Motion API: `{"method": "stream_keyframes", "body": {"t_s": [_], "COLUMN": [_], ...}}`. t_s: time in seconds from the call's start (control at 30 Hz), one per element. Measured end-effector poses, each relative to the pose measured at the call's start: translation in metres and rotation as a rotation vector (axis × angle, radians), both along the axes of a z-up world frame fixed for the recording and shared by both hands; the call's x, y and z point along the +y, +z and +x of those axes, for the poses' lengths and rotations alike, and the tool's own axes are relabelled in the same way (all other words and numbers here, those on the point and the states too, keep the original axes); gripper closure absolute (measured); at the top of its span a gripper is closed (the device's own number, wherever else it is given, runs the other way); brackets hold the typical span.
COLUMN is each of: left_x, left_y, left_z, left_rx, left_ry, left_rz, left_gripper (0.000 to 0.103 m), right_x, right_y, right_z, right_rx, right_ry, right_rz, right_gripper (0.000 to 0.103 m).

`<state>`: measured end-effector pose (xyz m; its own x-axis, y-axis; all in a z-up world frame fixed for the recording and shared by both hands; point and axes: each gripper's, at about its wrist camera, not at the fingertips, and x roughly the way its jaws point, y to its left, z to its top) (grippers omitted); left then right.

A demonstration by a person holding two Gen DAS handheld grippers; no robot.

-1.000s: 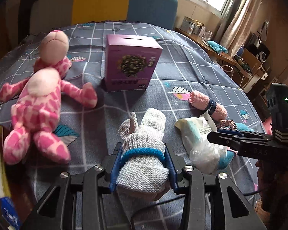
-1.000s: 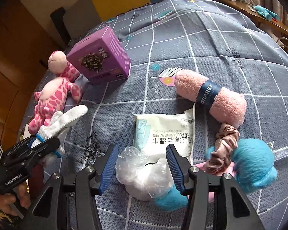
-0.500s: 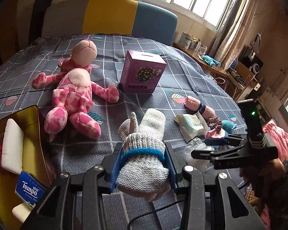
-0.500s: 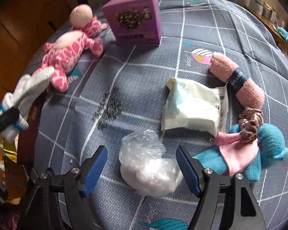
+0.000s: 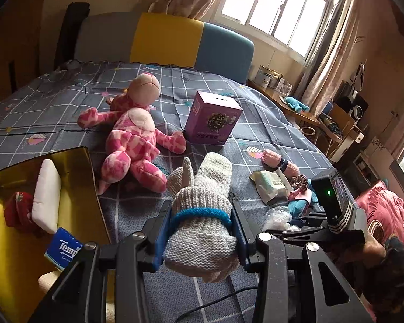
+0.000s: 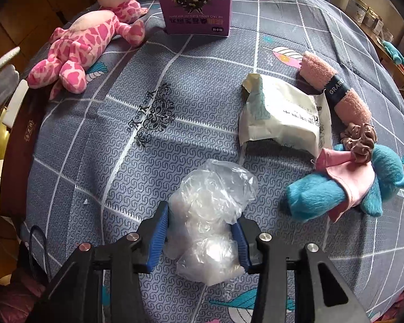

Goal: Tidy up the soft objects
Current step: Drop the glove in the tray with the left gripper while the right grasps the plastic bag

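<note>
In gold box (image 5: 75, 161): white pad (image 5: 47, 193), perhaps red plush (image 5: 16, 210)

A home bedroom: quilted bed (image 5: 256, 123), padded headboard (image 5: 191, 43), curtained window (image 5: 277, 8).

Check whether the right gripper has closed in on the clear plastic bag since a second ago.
Yes. The right gripper has come forward along the bedspread and shut: its blue fingers, earlier spread wide, now press both sides of the clear plastic bag.

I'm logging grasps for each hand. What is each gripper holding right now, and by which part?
Left gripper holds the knit glove at its blue-banded cuff. Right gripper has its jaws closed on the middle of the clear plastic bag.
</note>
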<state>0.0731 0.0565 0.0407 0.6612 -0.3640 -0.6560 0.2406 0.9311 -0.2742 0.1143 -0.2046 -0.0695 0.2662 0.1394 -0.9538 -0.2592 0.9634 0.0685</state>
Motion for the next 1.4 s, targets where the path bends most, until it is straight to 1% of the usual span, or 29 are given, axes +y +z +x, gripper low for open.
{"method": "stream_keyframes", "body": {"t_s": [0.07, 0.13, 0.23, 0.4, 0.5, 0.73, 0.87, 1.0, 1.2, 1.33, 1.4], "left_x": [0.006, 0.012, 0.025, 0.043, 0.054, 0.072, 0.080, 0.089, 0.111, 0.142, 0.167], "left_y": [0.003, 0.005, 0.009, 0.015, 0.017, 0.019, 0.018, 0.015, 0.007, 0.005, 0.004], "left_z": [-0.005, -0.009, -0.015, -0.022, -0.026, -0.035, -0.037, -0.036, -0.039, -0.045, -0.048], "left_rx": [-0.022, -0.038, -0.065, -0.104, -0.112, -0.110, -0.104, -0.087, -0.063, -0.041, -0.022], "left_ry": [0.023, 0.051, 0.113, 0.189, 0.222, 0.270, 0.287, 0.309, 0.356, 0.410, 0.455], "left_rz": [0.022, 0.037, 0.078, 0.141, 0.159, 0.162, 0.162, 0.155, 0.157, 0.118, 0.078], "left_gripper": [0.061, 0.061, 0.061, 0.061, 0.061, 0.061, 0.061, 0.061, 0.061, 0.061, 0.061], "right_x": [0.002, 0.002, -0.005, -0.005, -0.003, 0.000, 0.003, 0.006, 0.004, 0.004, 0.005], "right_y": [-0.007, -0.007, -0.010, -0.012, -0.013, -0.014, -0.015, -0.015, -0.017, -0.017, -0.016], "right_z": [0.000, 0.000, 0.001, 0.000, -0.002, -0.002, -0.002, -0.003, -0.003, -0.004, -0.004], "right_rx": [0.021, 0.020, 0.027, 0.009, 0.004, 0.005, -0.009, -0.020, -0.015, -0.020, -0.023], "right_ry": [-0.003, -0.002, -0.014, -0.002, 0.002, -0.001, 0.006, 0.013, 0.011, 0.019, 0.021], "right_rz": [-0.004, -0.005, 0.025, 0.017, 0.022, 0.023, -0.001, -0.014, -0.002, -0.014, -0.019], "right_gripper": [0.059, 0.059, 0.059, 0.058, 0.057, 0.056, 0.057, 0.058, 0.057, 0.057, 0.058]}}
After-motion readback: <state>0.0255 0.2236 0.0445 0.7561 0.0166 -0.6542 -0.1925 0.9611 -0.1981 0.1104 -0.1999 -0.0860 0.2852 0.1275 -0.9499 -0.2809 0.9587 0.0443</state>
